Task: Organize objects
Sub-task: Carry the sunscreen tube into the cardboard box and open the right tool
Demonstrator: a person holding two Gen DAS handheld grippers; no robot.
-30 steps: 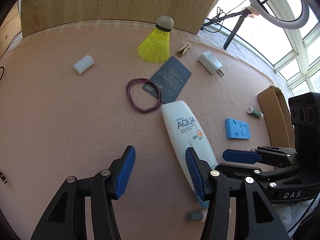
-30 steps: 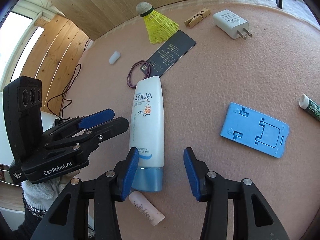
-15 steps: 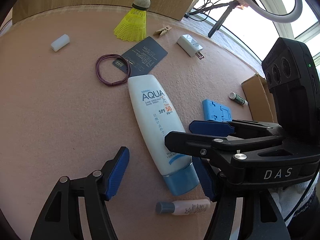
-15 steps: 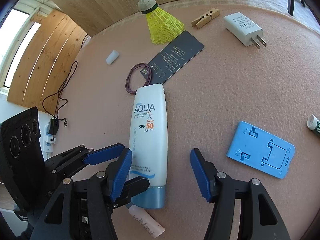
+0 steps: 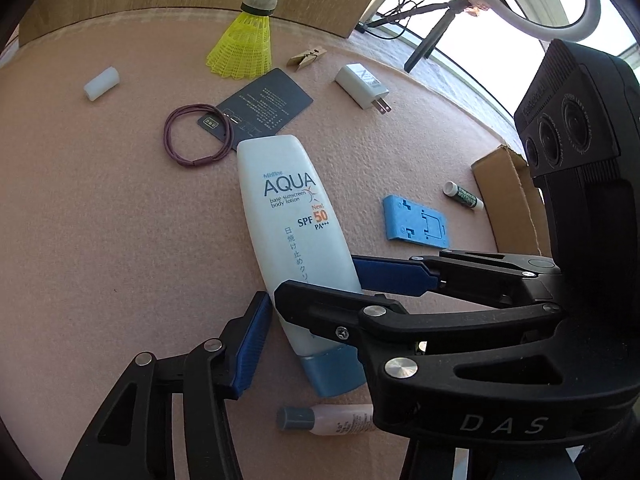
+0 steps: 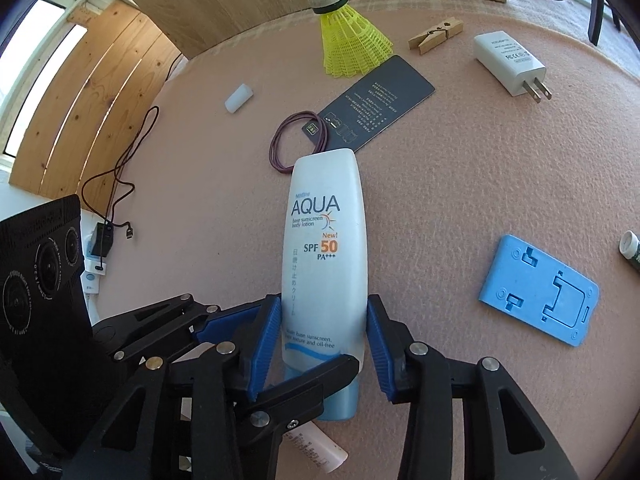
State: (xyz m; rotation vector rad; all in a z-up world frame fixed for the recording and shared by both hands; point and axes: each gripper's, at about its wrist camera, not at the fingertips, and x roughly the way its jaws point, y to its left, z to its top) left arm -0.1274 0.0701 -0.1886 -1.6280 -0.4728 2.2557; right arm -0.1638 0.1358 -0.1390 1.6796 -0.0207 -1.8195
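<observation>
Left wrist view: sunscreen tube [image 5: 298, 236] lies mid-table [image 5: 100, 240], bare felt to its left. Left gripper [image 5: 304, 340] jaws just closing around the tube's lower end; right pad hidden, contact unclear.

Right wrist view: right gripper [image 6: 324, 340] jaws just closing, pads pressing the tube [image 6: 326, 248] sides; cap partly hidden.

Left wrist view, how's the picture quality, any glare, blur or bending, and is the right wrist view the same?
Left wrist view: window blown out white, pink mat evenly lit, sunscreen bottle label sharp, fisheye bends the mat's far edge. Right wrist view: same bending, sharp label, bright window strip at the left edge, dark corners.
</observation>
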